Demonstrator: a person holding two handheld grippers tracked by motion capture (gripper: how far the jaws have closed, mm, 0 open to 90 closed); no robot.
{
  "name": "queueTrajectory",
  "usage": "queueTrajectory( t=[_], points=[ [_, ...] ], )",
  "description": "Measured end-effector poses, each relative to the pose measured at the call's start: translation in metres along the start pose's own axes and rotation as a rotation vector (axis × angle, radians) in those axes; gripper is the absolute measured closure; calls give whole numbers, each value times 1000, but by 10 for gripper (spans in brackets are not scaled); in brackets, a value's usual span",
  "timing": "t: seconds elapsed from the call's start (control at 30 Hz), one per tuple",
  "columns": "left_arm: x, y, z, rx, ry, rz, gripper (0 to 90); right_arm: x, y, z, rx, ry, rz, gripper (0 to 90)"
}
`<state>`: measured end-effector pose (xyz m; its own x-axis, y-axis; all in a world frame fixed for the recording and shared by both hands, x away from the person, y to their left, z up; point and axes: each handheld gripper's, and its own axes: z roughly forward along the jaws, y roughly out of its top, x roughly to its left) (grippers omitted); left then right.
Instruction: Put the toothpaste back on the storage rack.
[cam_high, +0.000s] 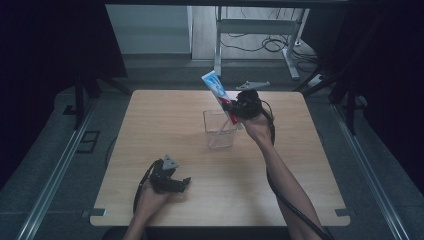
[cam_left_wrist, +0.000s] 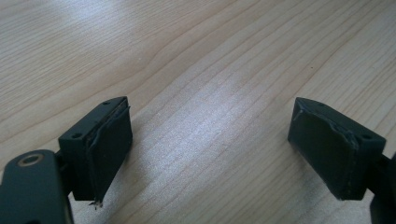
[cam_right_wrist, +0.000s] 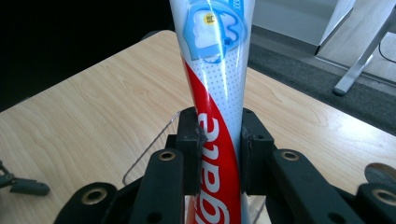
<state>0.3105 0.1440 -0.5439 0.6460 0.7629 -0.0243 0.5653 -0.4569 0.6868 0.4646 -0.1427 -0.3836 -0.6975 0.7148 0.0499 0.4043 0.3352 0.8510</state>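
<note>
Fingers (cam_right_wrist: 191, 140) of your right gripper (cam_right_wrist: 218, 154) press in from both sides on the toothpaste tube (cam_right_wrist: 215, 84), closed down to the tube's width. That tube is white with a red band sweeping up its length, white lettering on the red, and a pale blue panel nearer its flat crimped end. From the high view, the tube (cam_high: 218, 93) leans up and away from the clear container (cam_high: 219, 129), its crimped end highest and its lower end at the container's mouth; whether the cap is inside the walls you can't quite tell from here. Your right gripper (cam_high: 239, 107) sits just above the container's far right corner, with your right hand (cam_high: 258, 127) beside the container.

Your left gripper (cam_left_wrist: 210, 149) has its pads (cam_left_wrist: 112, 149) spread wide, holding nothing, with bare wood between them. In the high view that left gripper (cam_high: 172, 181) rests low over the table, well apart from the container, toward the near left edge, held in your left hand (cam_high: 147, 200).

Around the container lies a light wooden table (cam_high: 165, 115). Beyond its far edge, grey floor, a white desk frame (cam_high: 260, 30) and loose cables (cam_high: 272, 44) show, with dark curtains on both sides.
</note>
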Motion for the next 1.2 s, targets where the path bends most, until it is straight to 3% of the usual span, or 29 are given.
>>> queueTrajectory(
  t=[0.37,0.77,1.2],
  points=[
    [0,0,0,1,0,1,138,4,2,21,-17,2,8,731],
    [0,0,0,1,0,0,138,2,-10,44,-22,-3,17,731],
    [0,0,0,1,1,0,138,3,-27,56,-3,-2,9,728]
  ],
)
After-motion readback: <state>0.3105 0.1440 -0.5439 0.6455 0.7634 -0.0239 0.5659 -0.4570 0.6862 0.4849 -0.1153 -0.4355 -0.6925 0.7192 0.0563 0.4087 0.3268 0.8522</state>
